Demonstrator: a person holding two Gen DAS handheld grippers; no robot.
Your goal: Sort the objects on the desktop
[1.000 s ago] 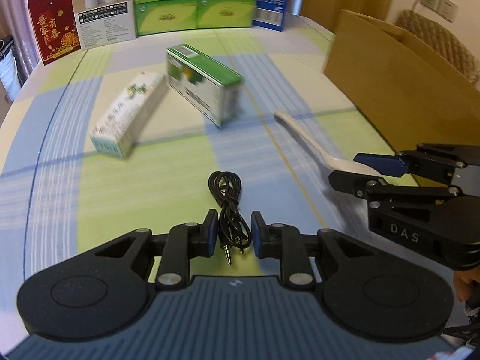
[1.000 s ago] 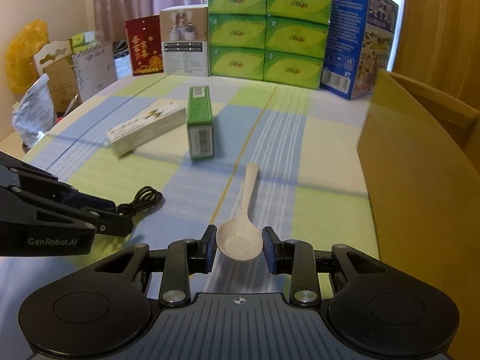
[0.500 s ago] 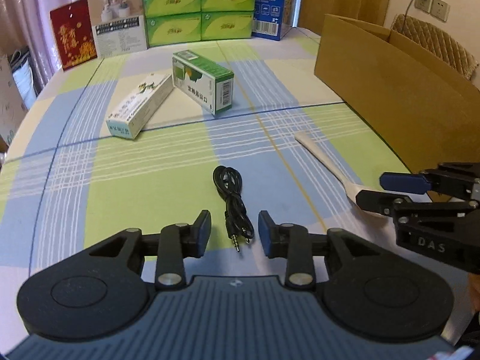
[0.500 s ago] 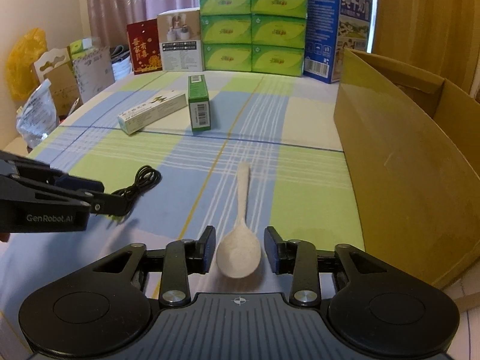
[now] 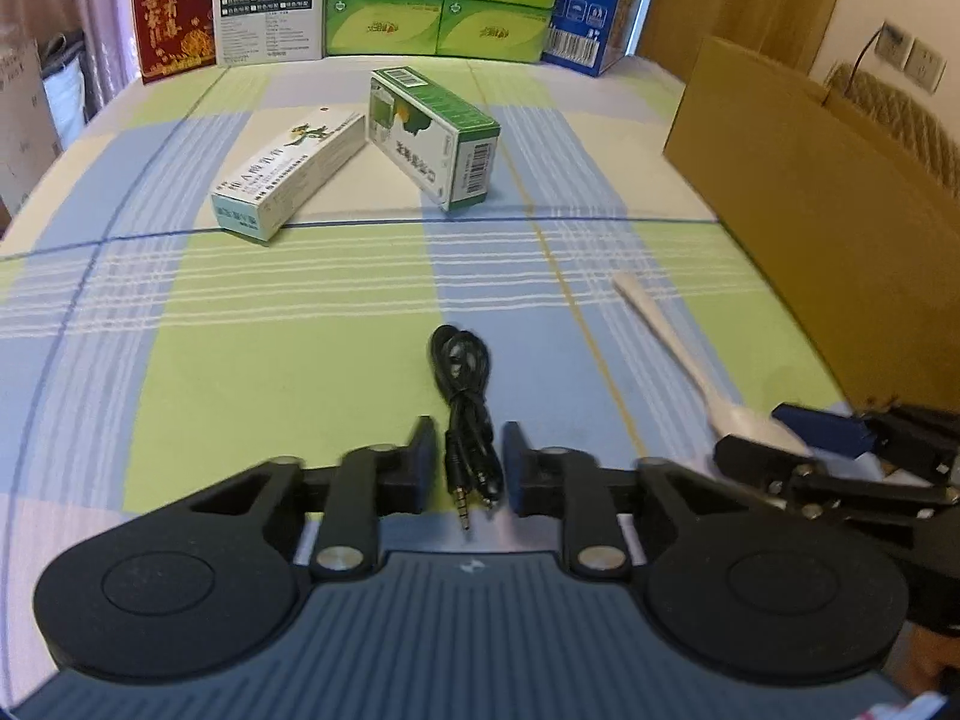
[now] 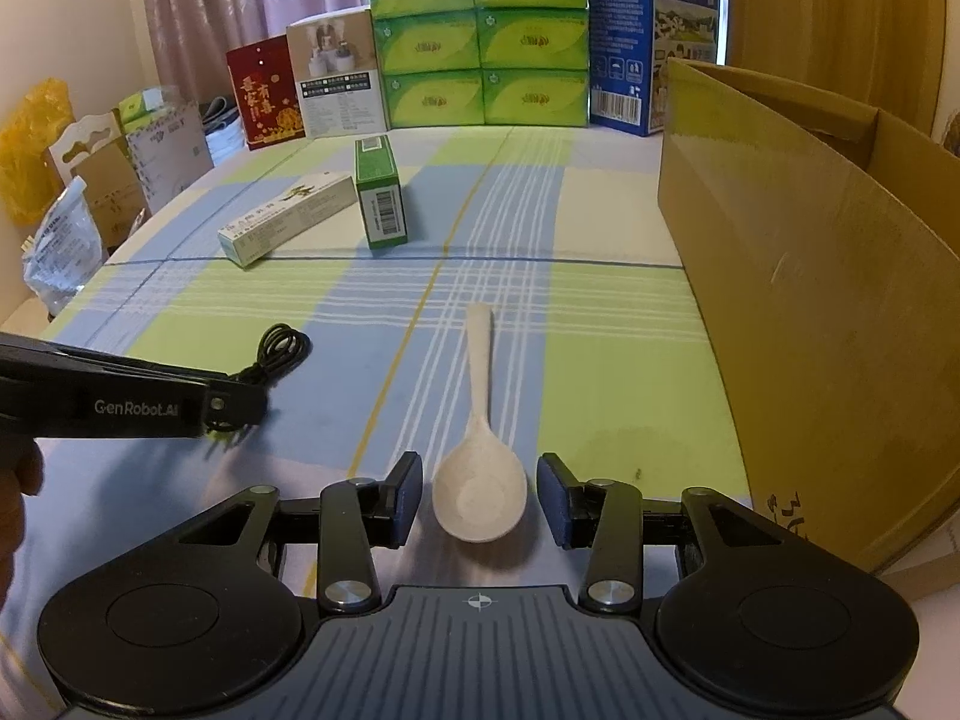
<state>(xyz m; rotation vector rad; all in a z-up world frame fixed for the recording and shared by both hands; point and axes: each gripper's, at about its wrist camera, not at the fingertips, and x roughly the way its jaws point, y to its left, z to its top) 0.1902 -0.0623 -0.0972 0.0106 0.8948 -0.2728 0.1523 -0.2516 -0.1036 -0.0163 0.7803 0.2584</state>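
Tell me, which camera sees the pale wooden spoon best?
The right wrist view: the pale wooden spoon lies whole, bowl between the open right gripper. In the left wrist view, its handle shows, but the bowl is partly hidden by that gripper.

The left gripper (image 5: 463,468) sits low, jaws apart. The right gripper (image 6: 478,501) is level beside it, jaws wider.

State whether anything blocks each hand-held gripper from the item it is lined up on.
Nothing visible does. The cable lies between the left hand-held gripper's open fingers, and the spoon bowl between the right hand-held gripper's open fingers.
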